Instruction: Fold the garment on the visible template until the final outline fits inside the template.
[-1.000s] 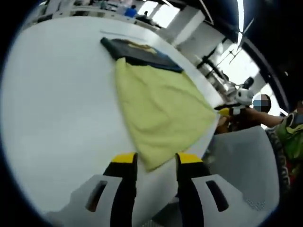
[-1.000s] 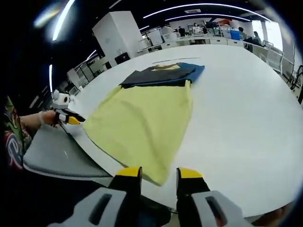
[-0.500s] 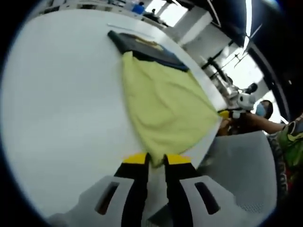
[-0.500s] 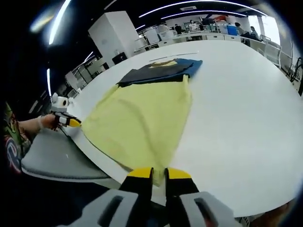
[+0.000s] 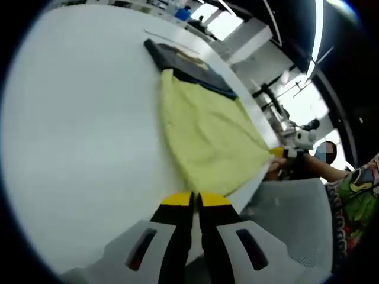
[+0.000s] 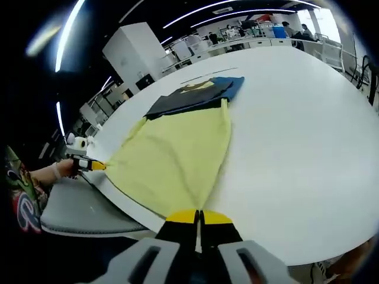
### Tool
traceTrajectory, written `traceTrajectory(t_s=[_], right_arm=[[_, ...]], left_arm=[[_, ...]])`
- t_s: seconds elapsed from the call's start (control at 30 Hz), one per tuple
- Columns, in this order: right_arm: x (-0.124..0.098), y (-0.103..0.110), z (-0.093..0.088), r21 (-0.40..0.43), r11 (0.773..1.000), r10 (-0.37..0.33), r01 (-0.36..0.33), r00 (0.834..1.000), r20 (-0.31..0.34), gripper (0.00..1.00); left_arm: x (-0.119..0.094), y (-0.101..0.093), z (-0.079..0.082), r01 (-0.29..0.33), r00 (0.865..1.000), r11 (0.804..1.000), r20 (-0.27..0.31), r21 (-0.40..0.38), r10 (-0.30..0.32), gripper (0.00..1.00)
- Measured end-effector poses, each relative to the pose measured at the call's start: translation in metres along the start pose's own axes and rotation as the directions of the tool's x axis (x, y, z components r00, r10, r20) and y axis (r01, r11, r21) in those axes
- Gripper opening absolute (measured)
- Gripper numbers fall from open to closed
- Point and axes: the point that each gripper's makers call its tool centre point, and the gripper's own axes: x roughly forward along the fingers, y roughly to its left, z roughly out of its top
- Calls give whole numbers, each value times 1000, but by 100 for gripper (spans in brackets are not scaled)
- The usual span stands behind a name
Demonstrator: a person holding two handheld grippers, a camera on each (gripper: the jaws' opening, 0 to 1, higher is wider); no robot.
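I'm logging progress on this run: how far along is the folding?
Early. Done: the yellow garment lies spread flat on the white table, its far edge against the dark template. In hand: the right hand-held gripper and the left hand-held gripper are each shut on a near corner. Left: every fold; the garment reaches far beyond the template's outline.

Broad bare white counter (image 6: 296,118) lies open beside the yellow garment (image 6: 172,160). A dark folded garment (image 6: 192,94) blocks its far end; a grey chair (image 6: 77,207) crowds the near edge.
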Motion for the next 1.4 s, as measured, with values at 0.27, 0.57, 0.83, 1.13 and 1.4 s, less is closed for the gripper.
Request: traceTrajectory(t_s=[0.27,0.57,0.83,1.13,1.4], right_arm=[[-13,12,0,-8,1000,22,-22,1000,-22,0],[-28,13,-17,28,999,28,-27,999,-42,0],[-37,15,-27,49,998,30,-28,998,-56,0],[-39,17,-23,69,997,41,-37,998,-51,0],[-40,17,-10,89,994,67,-63,997,-47,0]], left_arm=[[-9,-13,-6,30,999,1000,-44,8,-30,0],[-18,-29,-34,76,985,997,-156,-13,-77,0],[-20,-38,-52,95,972,995,-212,-38,-101,0],[-22,-41,-51,101,969,994,-223,-35,-106,0],[-28,-46,-25,112,976,994,-186,-11,-112,0]])
